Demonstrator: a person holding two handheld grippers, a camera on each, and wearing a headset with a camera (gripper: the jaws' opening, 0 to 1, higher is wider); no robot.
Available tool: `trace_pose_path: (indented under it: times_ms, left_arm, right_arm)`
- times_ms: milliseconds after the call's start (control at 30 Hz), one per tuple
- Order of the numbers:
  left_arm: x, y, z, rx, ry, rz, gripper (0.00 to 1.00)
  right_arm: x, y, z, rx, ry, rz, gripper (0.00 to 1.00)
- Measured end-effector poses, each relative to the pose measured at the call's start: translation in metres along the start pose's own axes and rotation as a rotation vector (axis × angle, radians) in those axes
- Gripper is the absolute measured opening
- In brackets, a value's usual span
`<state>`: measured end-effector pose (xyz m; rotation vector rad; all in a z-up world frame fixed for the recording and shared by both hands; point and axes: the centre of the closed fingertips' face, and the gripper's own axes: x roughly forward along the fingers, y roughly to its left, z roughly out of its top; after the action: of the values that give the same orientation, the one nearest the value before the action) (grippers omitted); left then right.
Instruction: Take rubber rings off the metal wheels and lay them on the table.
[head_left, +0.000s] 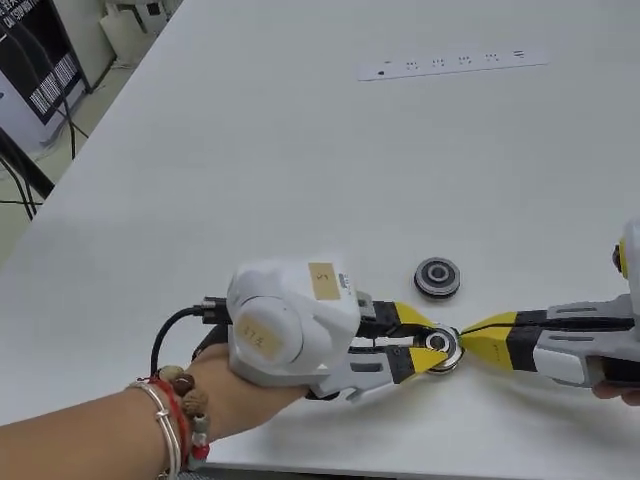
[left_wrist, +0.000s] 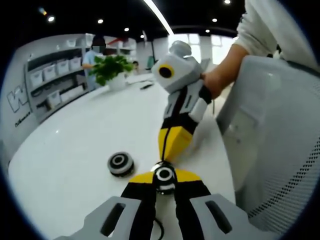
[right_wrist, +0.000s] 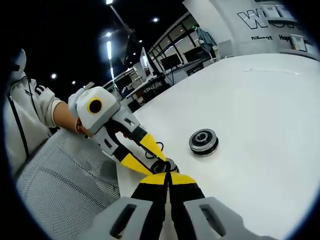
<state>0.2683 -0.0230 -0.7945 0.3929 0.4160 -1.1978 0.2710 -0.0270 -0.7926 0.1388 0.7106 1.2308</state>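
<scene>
The metal wheel in hand sits low over the table, close to its 6 o'clock edge in the head view, with its dark rubber ring not yet off. The left gripper comes in from 9 o'clock. Its yellow jaws are parted just enough to take the wheel between them and are closed on its two sides, one at 12 and one at 6. That looks like a bracing hold, keeping the metal part from turning or sliding while the ring is worked.

The right gripper meets it from 3 o'clock. Its jaws are drawn together to a thin seam and their tips are right at the wheel's rim. I judge they are nipping the ring's outer edge, ready to peel it away towards 3 o'clock, but the contact itself is too small to make out. The two grippers face each other head-on, which suits a straight pull apart.

A second wheel, also still ringed, lies flat on the table just beyond at 12 o'clock, near the held one but not touching it, and within easy reach for its turn. Far across the table at 12 o'clock lies a white power strip, well clear of the work
</scene>
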Motion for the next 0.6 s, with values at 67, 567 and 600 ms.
trace_pose_path:
  times_ms: [67,567,600]
  left_arm:
    - [0.000,0.000,0.000,-0.002,0.000,0.001,0.14]
    - [0.001,-0.002,0.000,-0.011,-0.005,0.004,0.14]
    - [0.001,-0.002,0.000,-0.012,-0.005,0.005,0.14]
  right_arm:
    - [0.001,0.002,0.001,-0.001,0.005,0.005,0.00]
    - [0.010,0.019,0.004,-0.132,0.021,0.036,0.00]
    - [0.010,0.016,0.002,-0.174,0.042,0.021,0.00]
